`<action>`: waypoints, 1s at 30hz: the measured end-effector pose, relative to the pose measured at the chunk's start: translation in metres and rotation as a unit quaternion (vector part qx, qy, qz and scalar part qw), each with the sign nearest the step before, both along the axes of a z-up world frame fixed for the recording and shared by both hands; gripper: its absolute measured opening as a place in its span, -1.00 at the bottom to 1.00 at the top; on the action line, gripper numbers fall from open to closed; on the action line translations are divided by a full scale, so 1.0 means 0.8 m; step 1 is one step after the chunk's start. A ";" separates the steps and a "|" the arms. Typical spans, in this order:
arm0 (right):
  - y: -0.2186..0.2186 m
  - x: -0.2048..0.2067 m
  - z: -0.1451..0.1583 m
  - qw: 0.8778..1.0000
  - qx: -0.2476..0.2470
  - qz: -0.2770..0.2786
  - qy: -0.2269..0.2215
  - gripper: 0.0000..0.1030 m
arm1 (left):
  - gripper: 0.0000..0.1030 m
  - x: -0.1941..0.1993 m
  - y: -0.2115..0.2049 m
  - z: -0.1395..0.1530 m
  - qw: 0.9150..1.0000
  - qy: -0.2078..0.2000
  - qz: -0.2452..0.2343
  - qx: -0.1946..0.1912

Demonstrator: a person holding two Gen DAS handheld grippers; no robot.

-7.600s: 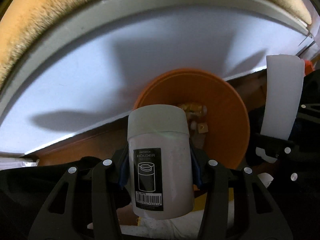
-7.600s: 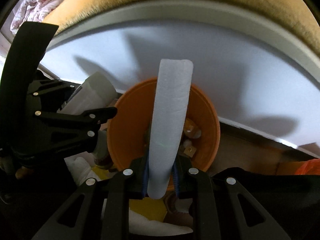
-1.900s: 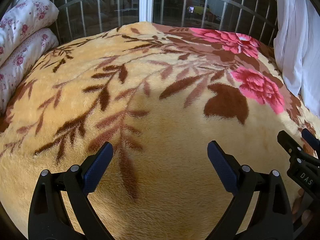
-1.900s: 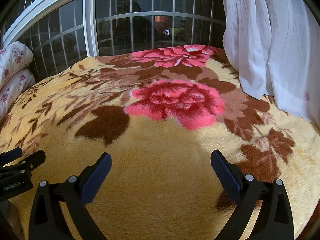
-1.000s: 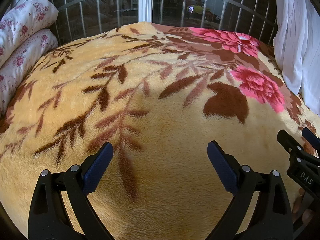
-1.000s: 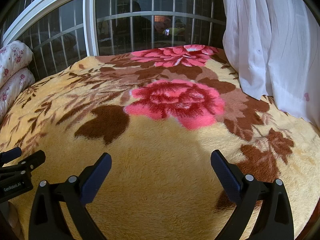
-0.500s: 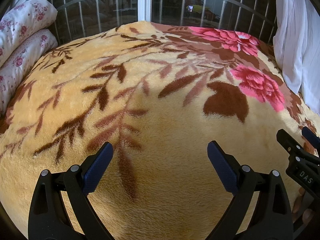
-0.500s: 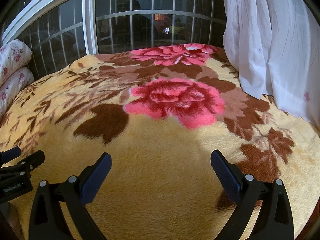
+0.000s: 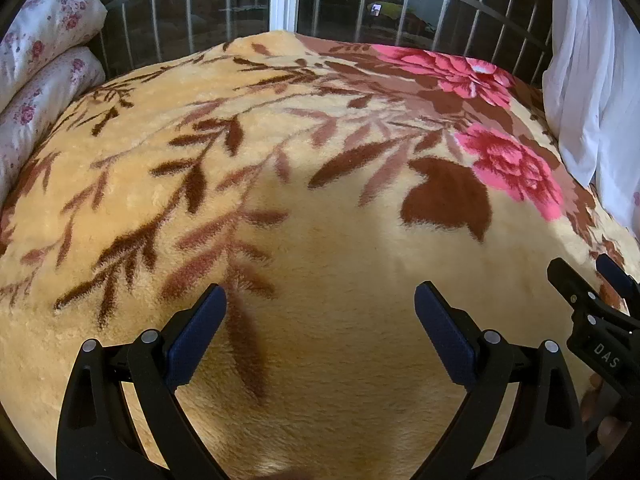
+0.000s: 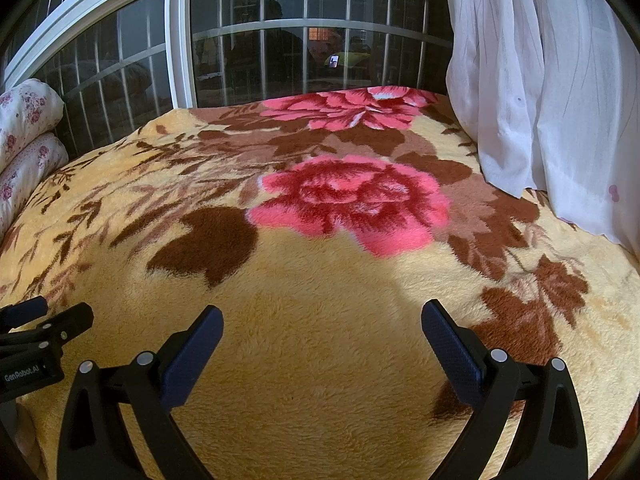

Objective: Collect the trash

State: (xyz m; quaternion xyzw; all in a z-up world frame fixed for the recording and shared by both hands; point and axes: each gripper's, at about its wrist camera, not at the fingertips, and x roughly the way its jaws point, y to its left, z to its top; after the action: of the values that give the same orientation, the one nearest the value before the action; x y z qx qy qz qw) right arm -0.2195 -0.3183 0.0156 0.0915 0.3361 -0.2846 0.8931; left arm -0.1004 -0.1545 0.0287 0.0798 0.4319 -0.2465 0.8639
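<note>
No trash item shows in either view. My left gripper point(image 9: 320, 300) is open and empty, held just above a yellow fleece blanket point(image 9: 280, 168) with brown leaves and pink flowers. My right gripper point(image 10: 322, 318) is also open and empty above the same blanket point(image 10: 320, 360). The right gripper shows at the right edge of the left wrist view point(image 9: 592, 304). The left gripper shows at the left edge of the right wrist view point(image 10: 40, 320).
The blanket covers a bed. Rolled floral bedding point(image 9: 44, 64) lies at the far left. A barred window point(image 10: 280, 48) stands behind the bed. A white curtain point(image 10: 540, 92) hangs at the right, down onto the blanket.
Earlier the left gripper held a white holder can and the right a white foam piece over an orange bin. Both are let go. In the last second nothing has visibly moved.
</note>
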 end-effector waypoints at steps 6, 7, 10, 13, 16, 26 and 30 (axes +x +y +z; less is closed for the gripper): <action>0.000 0.000 0.000 1.000 0.000 0.000 0.000 0.90 | 0.85 -0.002 0.003 0.008 1.000 -0.023 -0.007 -0.014; 0.000 0.000 0.000 1.000 0.000 0.000 0.000 0.90 | 0.85 -0.001 0.002 0.007 1.000 -0.021 -0.011 -0.015; 0.000 0.001 0.000 1.000 0.000 0.000 0.001 0.90 | 0.85 -0.005 0.000 0.011 0.999 -0.038 -0.016 -0.015; 0.001 0.000 0.000 1.000 0.000 0.000 0.001 0.90 | 0.85 -0.005 -0.004 0.009 0.999 -0.034 -0.020 -0.002; 0.001 -0.001 0.000 1.000 0.000 0.000 -0.001 0.90 | 0.85 0.004 -0.005 0.002 1.000 -0.011 -0.005 0.012; -0.001 0.001 0.001 1.000 0.001 0.001 0.001 0.90 | 0.85 0.015 0.010 -0.006 0.999 0.027 0.021 -0.008; -0.001 0.002 0.001 1.000 0.001 0.001 0.001 0.90 | 0.85 0.016 0.008 -0.006 0.999 0.027 0.018 -0.007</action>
State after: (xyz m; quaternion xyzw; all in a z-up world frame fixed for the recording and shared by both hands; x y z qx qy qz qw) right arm -0.2183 -0.3189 0.0162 0.0916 0.3372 -0.2834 0.8931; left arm -0.0874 -0.1477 0.0240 0.0593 0.4548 -0.2361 0.8567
